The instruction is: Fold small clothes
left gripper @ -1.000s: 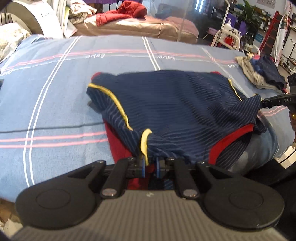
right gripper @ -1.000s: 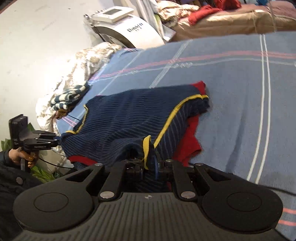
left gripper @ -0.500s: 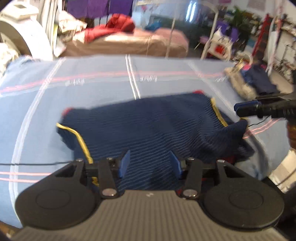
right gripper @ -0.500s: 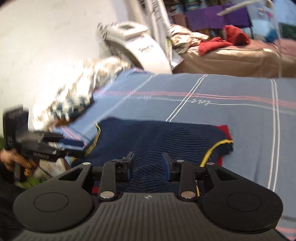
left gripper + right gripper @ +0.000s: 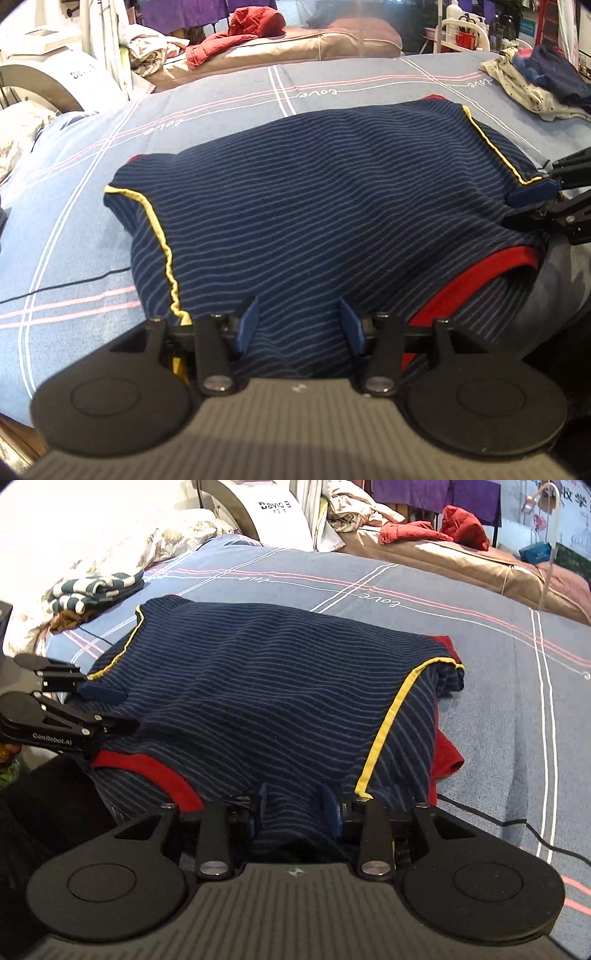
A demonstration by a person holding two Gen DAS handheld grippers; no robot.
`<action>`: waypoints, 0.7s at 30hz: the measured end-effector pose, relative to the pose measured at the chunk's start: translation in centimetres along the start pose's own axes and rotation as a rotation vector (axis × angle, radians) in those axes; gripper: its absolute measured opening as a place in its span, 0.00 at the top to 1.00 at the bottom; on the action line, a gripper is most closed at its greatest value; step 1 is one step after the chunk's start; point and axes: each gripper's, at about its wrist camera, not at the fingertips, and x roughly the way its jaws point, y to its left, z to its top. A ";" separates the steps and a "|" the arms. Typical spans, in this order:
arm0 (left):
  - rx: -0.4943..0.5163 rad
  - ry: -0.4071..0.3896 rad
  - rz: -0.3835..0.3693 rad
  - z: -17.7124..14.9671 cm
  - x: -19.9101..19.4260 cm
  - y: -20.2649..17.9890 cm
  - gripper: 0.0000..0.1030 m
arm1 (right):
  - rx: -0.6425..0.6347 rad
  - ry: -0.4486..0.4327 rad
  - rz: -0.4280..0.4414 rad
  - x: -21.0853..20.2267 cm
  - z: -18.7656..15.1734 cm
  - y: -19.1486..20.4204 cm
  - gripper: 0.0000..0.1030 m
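Observation:
A small navy striped garment with yellow piping and red trim lies folded on the blue bedspread; it also shows in the right wrist view. My left gripper is open and empty just above the garment's near edge. My right gripper is open and empty over the near edge at the other end. Each gripper shows in the other's view: the right one at the garment's right corner, the left one at its left corner.
A pile of small clothes lies at the bed's far right corner. A striped folded cloth lies near a white quilt. A white machine and a brown bed with red clothes stand behind. A black cable crosses the bedspread.
Both grippers were shut on the garment's near edge a second ago; they opened, let it go, and the garment now lies flat on the bed.

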 end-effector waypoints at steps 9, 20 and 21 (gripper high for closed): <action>-0.259 -0.042 -0.059 -1.8 -6.6 7.6 0.20 | 0.080 -0.050 0.055 -4.0 3.3 0.5 0.00; -0.503 -0.098 -0.089 0.5 -3.4 18.5 0.32 | -0.298 0.001 0.454 1.4 7.2 13.4 0.00; -0.487 -0.101 -0.105 1.2 -2.8 18.7 0.32 | -0.335 0.014 0.465 2.3 7.4 14.8 0.00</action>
